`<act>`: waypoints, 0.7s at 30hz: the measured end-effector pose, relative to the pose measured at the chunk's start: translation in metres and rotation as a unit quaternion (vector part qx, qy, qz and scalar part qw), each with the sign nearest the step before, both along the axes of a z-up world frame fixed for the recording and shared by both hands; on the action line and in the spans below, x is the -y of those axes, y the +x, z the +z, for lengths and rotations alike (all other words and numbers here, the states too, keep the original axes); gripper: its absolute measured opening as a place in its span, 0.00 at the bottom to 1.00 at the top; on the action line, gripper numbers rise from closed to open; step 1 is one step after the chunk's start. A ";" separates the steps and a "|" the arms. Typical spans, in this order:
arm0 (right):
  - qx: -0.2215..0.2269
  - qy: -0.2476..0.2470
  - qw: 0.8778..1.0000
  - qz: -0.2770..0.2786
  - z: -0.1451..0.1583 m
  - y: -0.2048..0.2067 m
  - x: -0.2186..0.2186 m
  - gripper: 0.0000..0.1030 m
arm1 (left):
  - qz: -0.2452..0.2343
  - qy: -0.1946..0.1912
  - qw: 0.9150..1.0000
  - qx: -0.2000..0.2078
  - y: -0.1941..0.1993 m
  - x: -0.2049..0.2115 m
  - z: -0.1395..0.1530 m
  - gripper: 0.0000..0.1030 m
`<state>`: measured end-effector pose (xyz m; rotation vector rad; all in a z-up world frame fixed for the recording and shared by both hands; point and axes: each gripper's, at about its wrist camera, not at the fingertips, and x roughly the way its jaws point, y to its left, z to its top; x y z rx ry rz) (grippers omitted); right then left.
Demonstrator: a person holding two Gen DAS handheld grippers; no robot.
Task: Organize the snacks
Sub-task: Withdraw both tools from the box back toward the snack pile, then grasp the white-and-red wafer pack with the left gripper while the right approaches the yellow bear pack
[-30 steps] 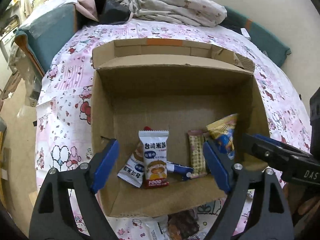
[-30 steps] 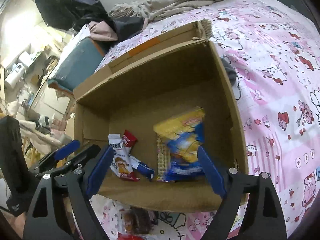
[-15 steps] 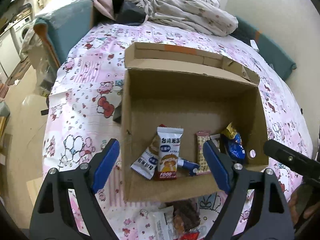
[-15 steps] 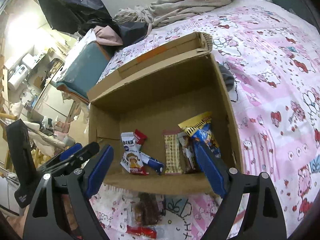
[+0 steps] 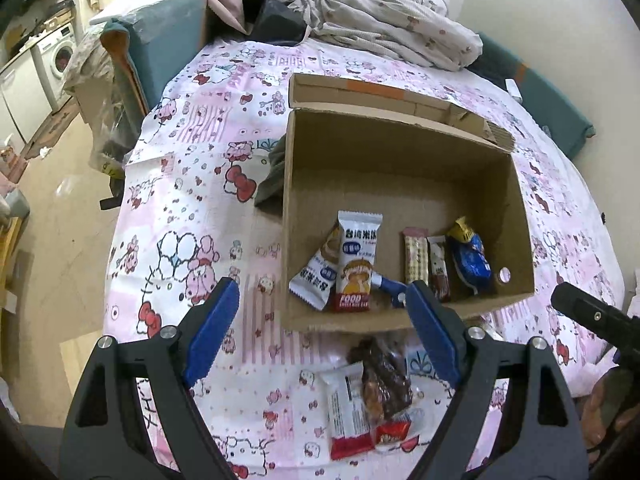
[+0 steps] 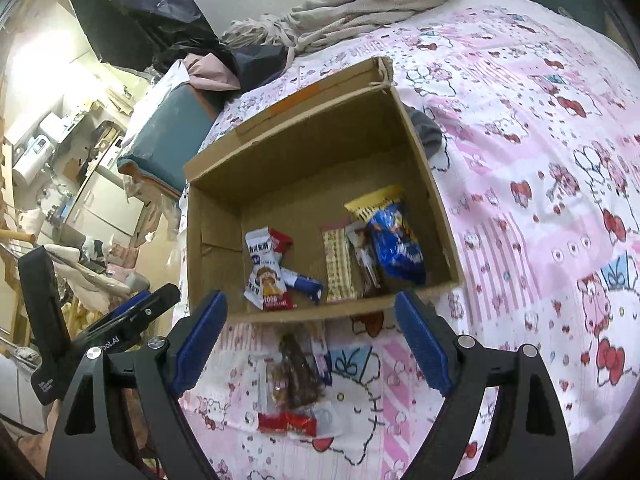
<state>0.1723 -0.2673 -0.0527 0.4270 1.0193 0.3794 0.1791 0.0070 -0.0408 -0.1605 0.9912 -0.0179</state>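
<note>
Pink cartoon-print bedding covers the bed [image 5: 192, 200], with crumpled clothing [image 5: 384, 28] heaped at its far end. An open cardboard box [image 5: 404, 320] is set on the bedding. Along the near wall of the box several snacks are already laid: a white rice-cracker packet [image 5: 356, 260] over a second white packet [image 5: 316, 280] at the left, a beige wafer bar [image 5: 416, 256] and a brown bar [image 5: 438, 268] in the middle, and a blue-and-yellow bag [image 5: 470, 256] at the right.

Part of the task is judged done. Outside the box, just near of its front wall, a small pile is left on the bedding: a dark brown snack bag [image 6: 296, 376] lying over a white packet [image 5: 346, 404] and a red-ended wrapper [image 6: 288, 424].

Both tools are held above this pile. The left gripper [image 5: 320, 336] is spread wide with nothing between its blue pads; the right gripper [image 6: 316, 340] is likewise wide apart and holds nothing.
</note>
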 end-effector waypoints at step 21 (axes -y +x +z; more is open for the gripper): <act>-0.051 -0.010 0.998 -0.021 -0.026 -0.049 0.004 0.95 | -0.004 0.004 1.000 -0.027 -0.034 0.004 -0.008 0.89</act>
